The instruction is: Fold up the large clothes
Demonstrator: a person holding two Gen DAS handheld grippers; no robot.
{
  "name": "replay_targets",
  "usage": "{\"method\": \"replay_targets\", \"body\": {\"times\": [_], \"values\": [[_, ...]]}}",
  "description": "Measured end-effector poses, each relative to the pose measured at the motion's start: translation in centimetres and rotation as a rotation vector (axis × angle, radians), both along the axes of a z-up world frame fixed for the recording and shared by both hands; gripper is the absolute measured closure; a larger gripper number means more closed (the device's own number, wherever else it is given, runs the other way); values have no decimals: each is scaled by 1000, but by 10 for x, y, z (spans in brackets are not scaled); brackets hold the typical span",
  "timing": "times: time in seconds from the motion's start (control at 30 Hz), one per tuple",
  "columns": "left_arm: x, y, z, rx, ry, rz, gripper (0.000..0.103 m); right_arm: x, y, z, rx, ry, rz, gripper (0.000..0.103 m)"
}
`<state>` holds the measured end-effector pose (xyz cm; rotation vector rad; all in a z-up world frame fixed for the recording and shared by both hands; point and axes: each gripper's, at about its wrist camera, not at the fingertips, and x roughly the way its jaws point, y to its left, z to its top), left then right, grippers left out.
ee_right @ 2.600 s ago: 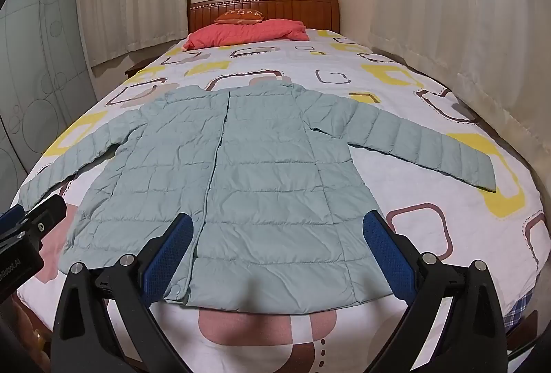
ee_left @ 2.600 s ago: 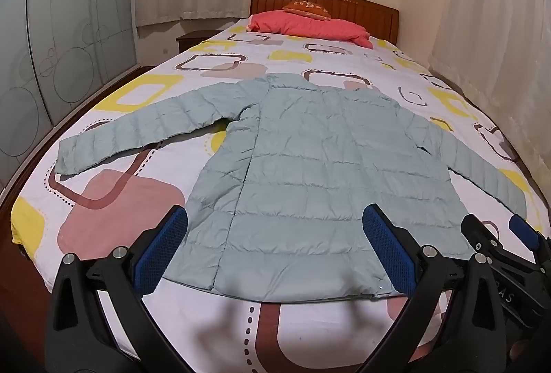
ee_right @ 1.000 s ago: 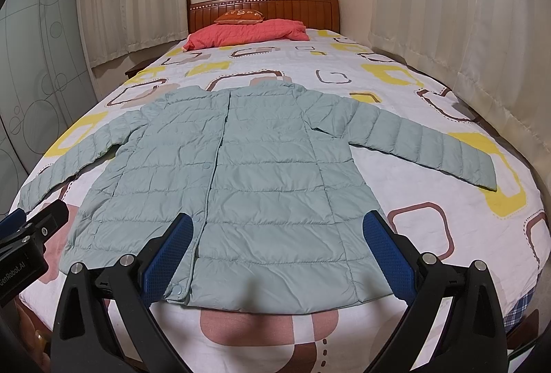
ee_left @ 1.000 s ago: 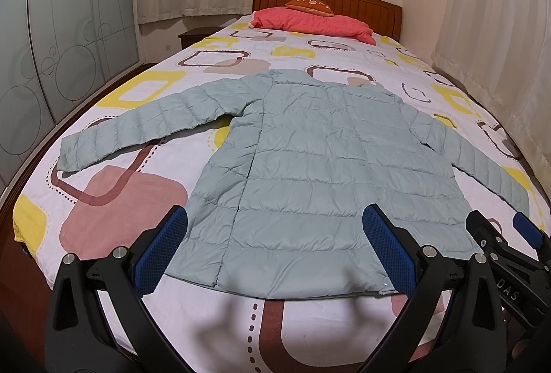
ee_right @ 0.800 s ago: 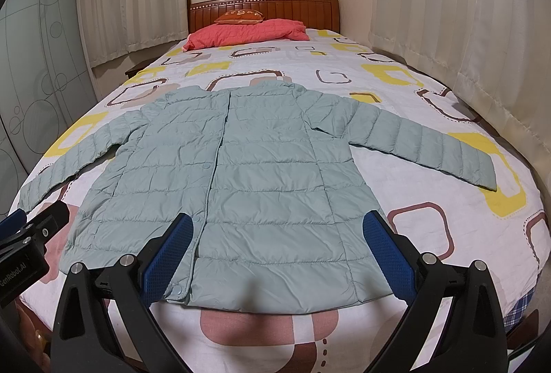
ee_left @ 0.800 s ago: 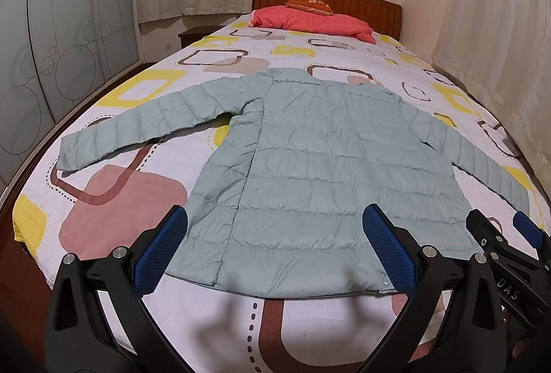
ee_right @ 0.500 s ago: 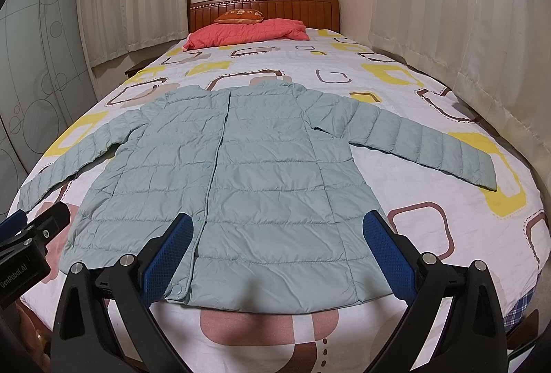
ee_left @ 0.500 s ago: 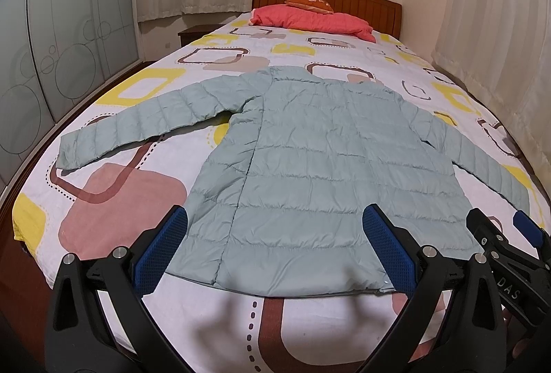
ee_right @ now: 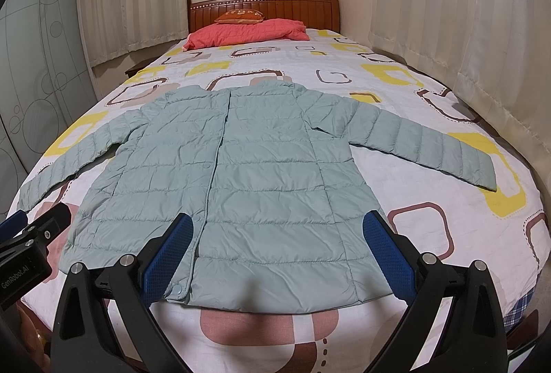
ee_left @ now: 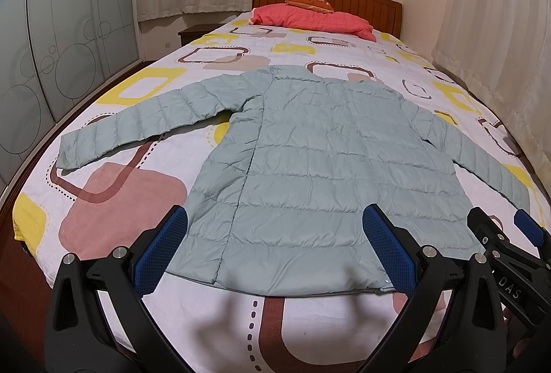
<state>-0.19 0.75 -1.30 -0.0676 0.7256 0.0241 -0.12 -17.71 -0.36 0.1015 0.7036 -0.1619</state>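
Pale green quilted puffer jacket (ee_left: 320, 166) lies flat, sleeves spread, on the bed's white sheet with yellow, pink and brown squares (ee_left: 113, 211). Left claw (ee_left: 275, 249) gapes wide, empty, above the hem; right claw (ee_right: 275, 252) likewise.

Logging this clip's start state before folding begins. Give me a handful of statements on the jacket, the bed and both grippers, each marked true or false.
1. The pale green jacket lies flat on the bed with both sleeves spread out. True.
2. The left gripper is shut on the jacket's hem. False: its jaws stand wide open, holding nothing.
3. The right gripper is open and holds nothing. True.
4. The jacket's collar points toward the foot of the bed. False: the collar faces the red pillow at the headboard.
5. One sleeve is already folded across the jacket's body. False: neither sleeve is folded yet.
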Motion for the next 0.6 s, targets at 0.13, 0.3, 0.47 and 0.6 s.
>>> {"method": "replay_targets", "body": {"times": [0.13,0.3,0.47,0.6], "values": [[0,0,-1,0,4,0,2,0,0,0,0,1,1,5],[-1,0,-2,2,6,0,2,1,0,-2,0,2,2,5],[0,0,-2,2,11,-1,2,2,0,-3,0,1,2,5],[0,1,-3,0,15,-3,2,3,0,-3,0,2,1,5]]}}
